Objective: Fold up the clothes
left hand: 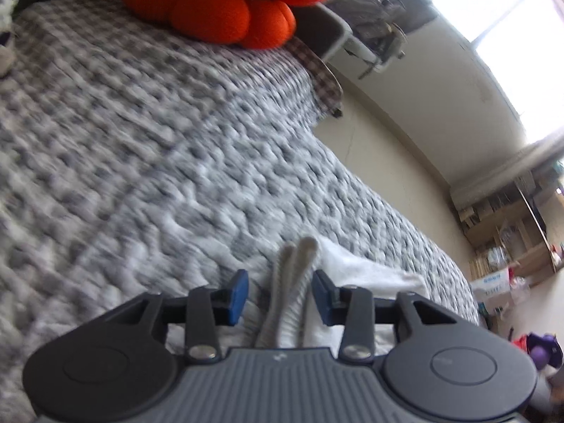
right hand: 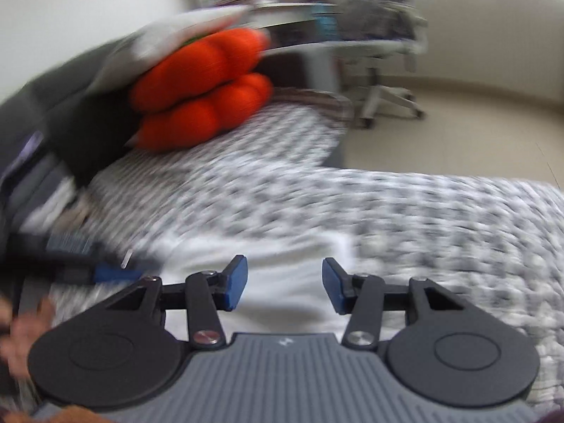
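Observation:
A white garment lies on the grey-and-white knitted blanket on the bed. Its grey ribbed edge stands up between the open blue pads of my left gripper; the pads do not touch it. In the right wrist view the same white garment lies flat under my right gripper, which is open and empty just above it. The other gripper's blue tip shows at the garment's left edge. Both views are blurred.
An orange plush cushion sits at the head of the bed, also seen in the right wrist view. An office chair and desk stand beyond the bed. Shelves and boxes line the wall. A hand shows at left.

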The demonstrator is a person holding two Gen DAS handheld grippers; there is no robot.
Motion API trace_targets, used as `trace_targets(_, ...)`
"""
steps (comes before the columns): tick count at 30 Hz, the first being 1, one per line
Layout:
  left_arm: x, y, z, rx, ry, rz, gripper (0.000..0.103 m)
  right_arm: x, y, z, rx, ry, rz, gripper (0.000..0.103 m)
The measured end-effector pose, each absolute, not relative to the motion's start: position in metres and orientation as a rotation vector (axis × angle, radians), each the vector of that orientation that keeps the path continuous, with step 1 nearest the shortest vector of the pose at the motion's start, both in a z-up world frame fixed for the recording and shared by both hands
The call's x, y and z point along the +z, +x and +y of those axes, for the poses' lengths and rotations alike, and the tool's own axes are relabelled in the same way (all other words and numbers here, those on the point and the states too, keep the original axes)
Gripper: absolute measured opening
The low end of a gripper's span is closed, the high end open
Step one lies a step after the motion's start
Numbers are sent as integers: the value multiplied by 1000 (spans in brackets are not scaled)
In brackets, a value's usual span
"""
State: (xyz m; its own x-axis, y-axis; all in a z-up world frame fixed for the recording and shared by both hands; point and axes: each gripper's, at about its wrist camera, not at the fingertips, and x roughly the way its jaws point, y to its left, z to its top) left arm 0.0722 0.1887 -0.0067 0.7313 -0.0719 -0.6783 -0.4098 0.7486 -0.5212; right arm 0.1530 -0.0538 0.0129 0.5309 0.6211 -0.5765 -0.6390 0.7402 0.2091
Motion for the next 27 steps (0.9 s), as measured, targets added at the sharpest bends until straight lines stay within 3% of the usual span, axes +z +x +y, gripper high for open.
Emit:
trace_targets(7, -2, 58, 207, 215, -777, 722, 50, 6, 119, -13, 923, -89, 676, 51)
trace_targets(13, -2, 59, 198, 179, -763, 745, 50, -2, 110, 10, 1001, -122, 698, 44)
trace_targets(14, -3, 60, 197, 175, -762, 748, 50, -4, 108, 13, 997, -150, 700, 36)
trace_targets(15, -3, 60, 197, 174, -762, 750, 50, -8, 106, 16, 972, -185, 704, 17)
trace_targets(16, -3, 60, 197, 174, -761, 751, 50, -11, 104, 18, 949, -217, 707, 12)
trace_targets(19, -3, 59, 199, 178, -762, 753, 50, -12, 108, 13, 942, -193, 710, 6)
trace_targets(27, -1, 57, 201, 168, -786, 742, 51, 6, 108, -1, 973, -8, 658, 6)
